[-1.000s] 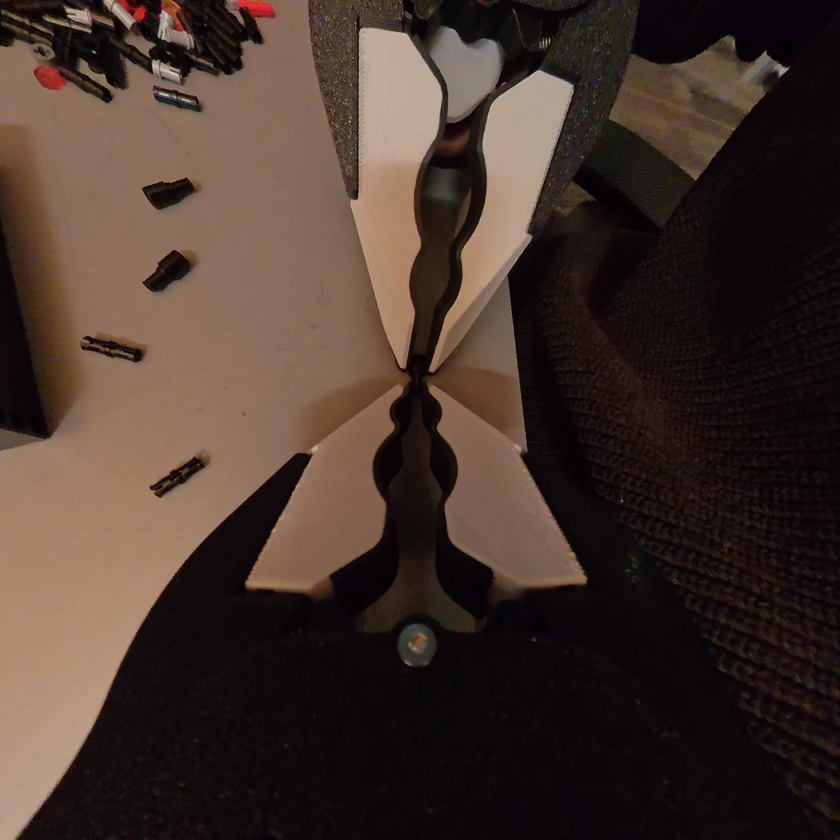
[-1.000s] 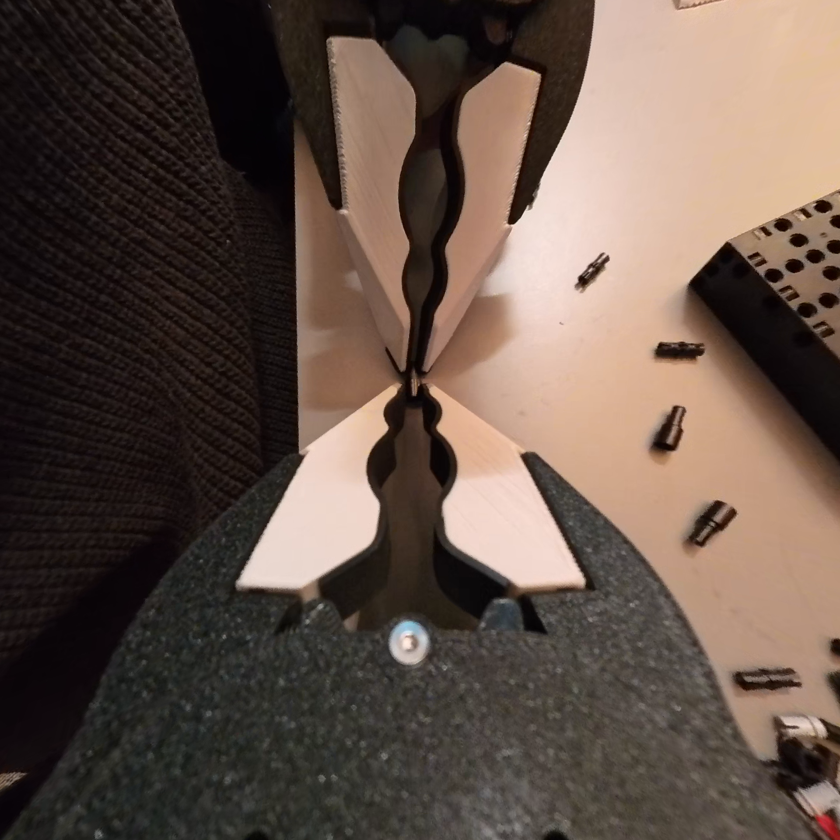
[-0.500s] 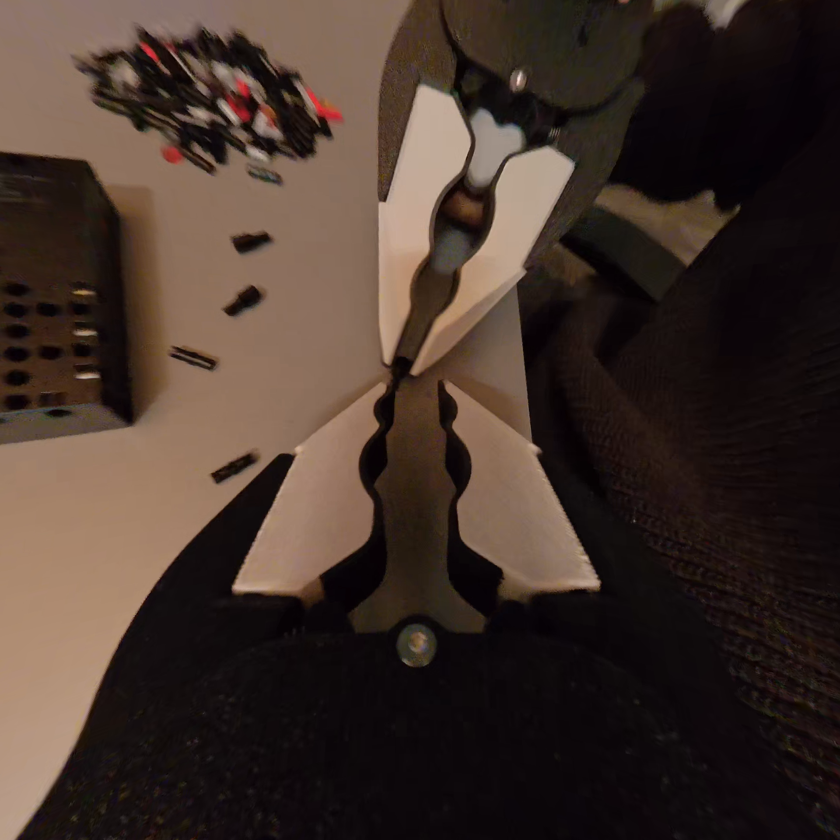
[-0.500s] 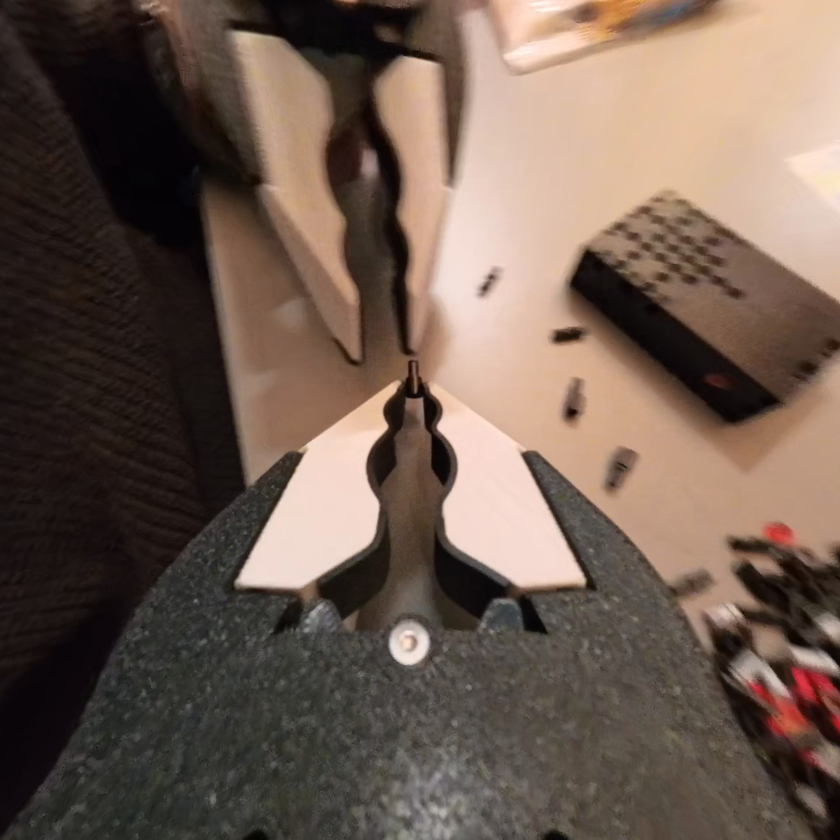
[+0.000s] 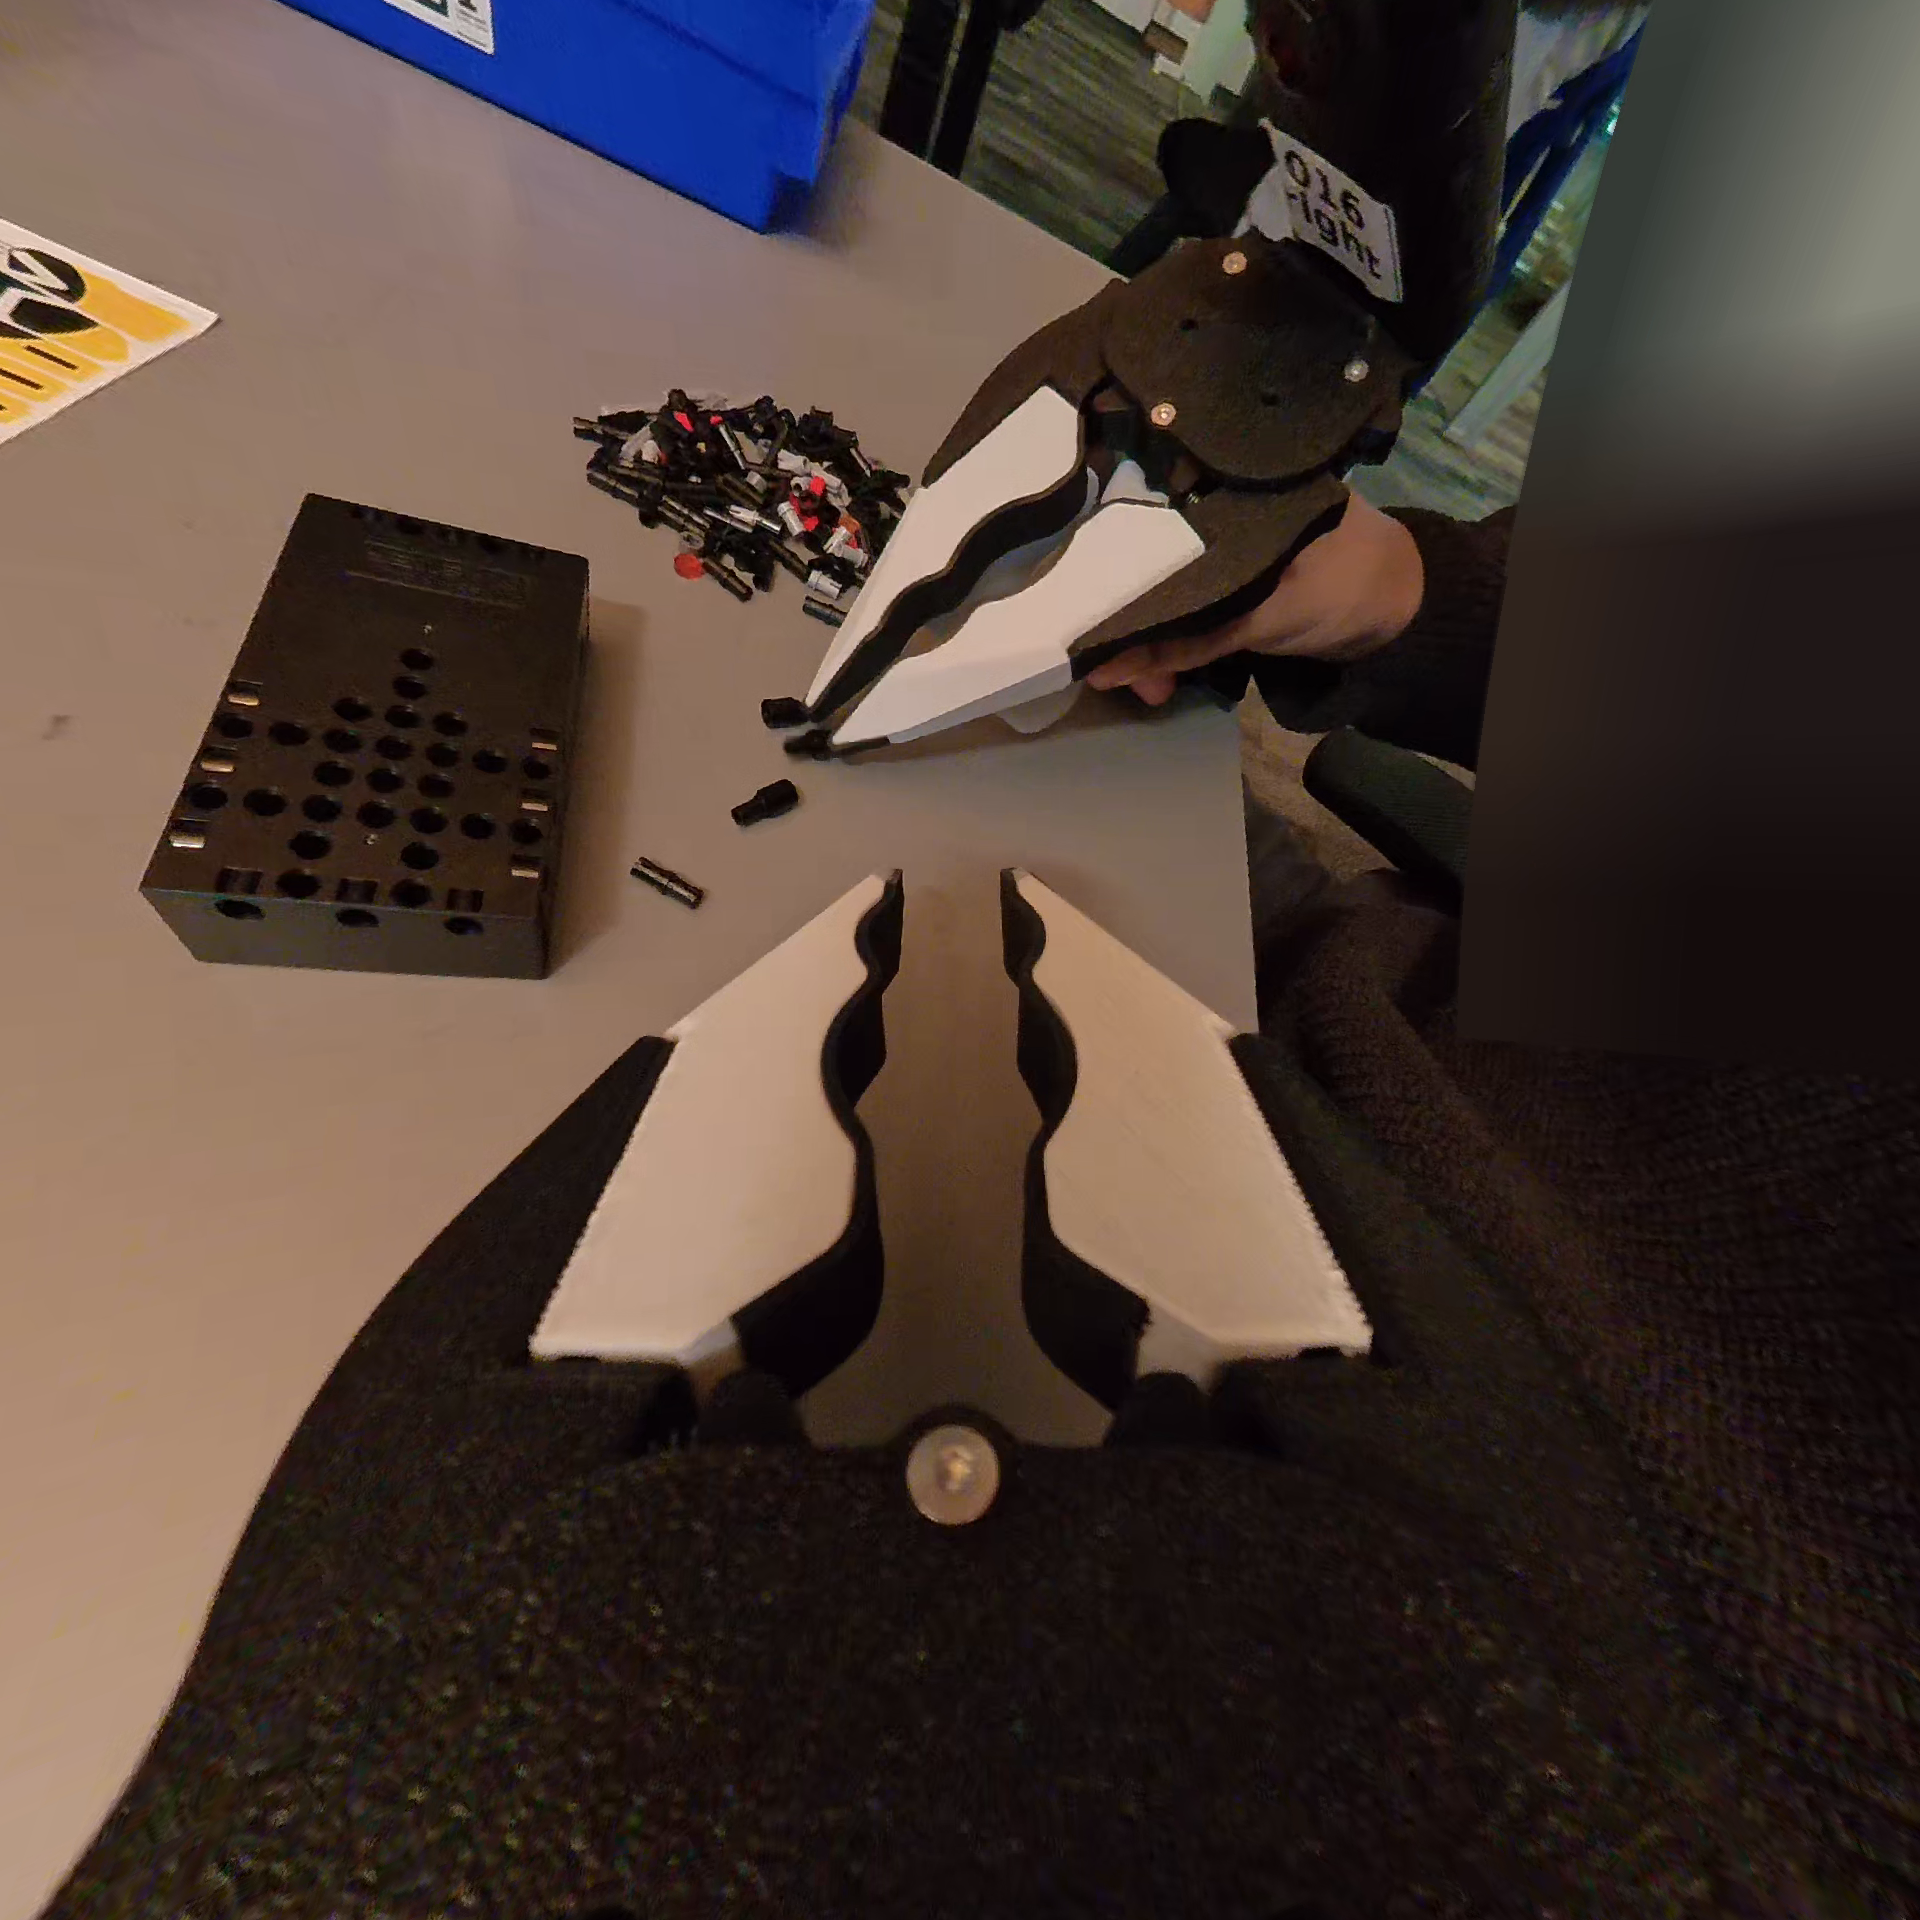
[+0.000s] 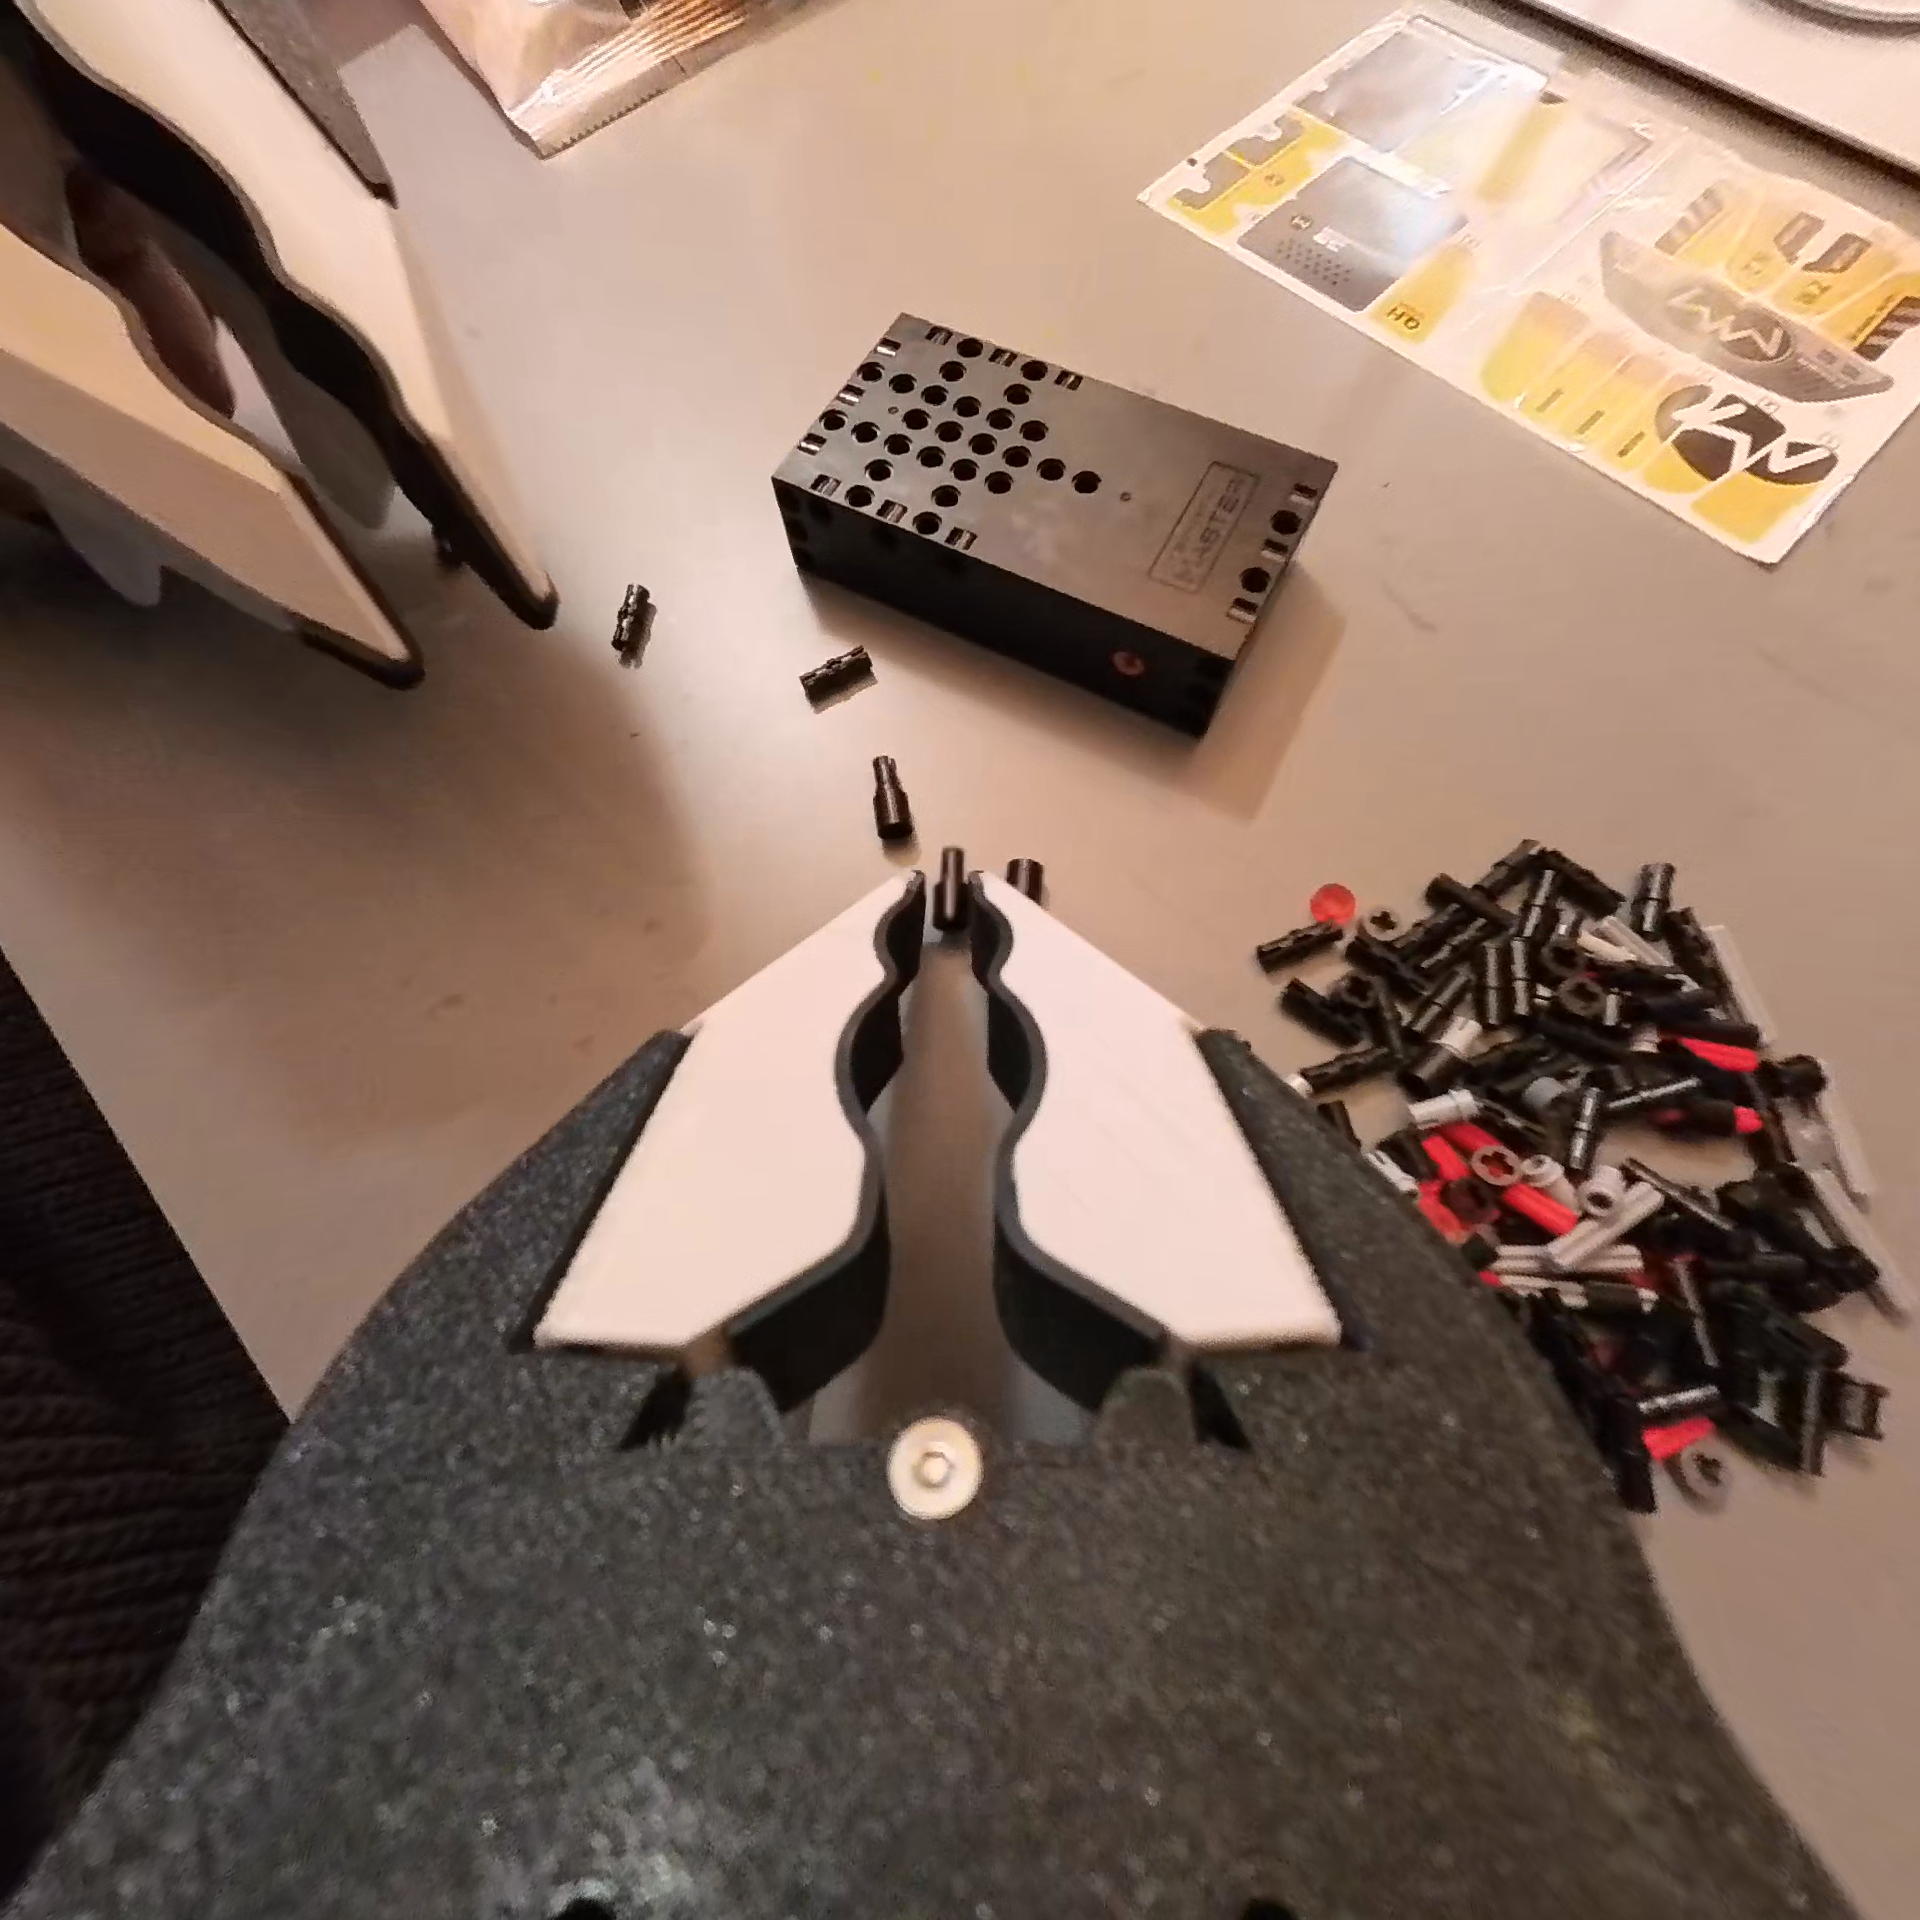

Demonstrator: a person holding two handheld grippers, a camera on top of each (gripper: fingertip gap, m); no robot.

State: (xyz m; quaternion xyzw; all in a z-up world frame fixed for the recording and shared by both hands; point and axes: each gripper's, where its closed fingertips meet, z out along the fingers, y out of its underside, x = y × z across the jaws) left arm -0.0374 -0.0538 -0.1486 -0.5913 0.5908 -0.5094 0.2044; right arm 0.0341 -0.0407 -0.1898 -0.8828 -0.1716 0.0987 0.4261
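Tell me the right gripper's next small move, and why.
Probably lift the right gripper a little and swing it toward the black block. Its jaws pinch a small black pin low over the table, the block's holes lie open just ahead, and the left gripper is open and empty.

**Matt plastic, grainy shells, knit cloth**

The tabletop [image 5: 312, 1143] is smooth and matt grey. The black block [image 6: 1049, 520] looks like hard plastic with a dull sheen. The pile of small pins [image 6: 1579, 1143] is glossy plastic. The right gripper [image 6: 948, 883] has a rough, speckled shell, smooth white finger plates and a shiny metal screw [image 6: 933, 1472]. The left gripper [image 5: 951, 878] shows the same finish. The sticker sheet [image 6: 1558, 260] is glossy. The sleeve [image 5: 1662, 1351] is coarse knit.
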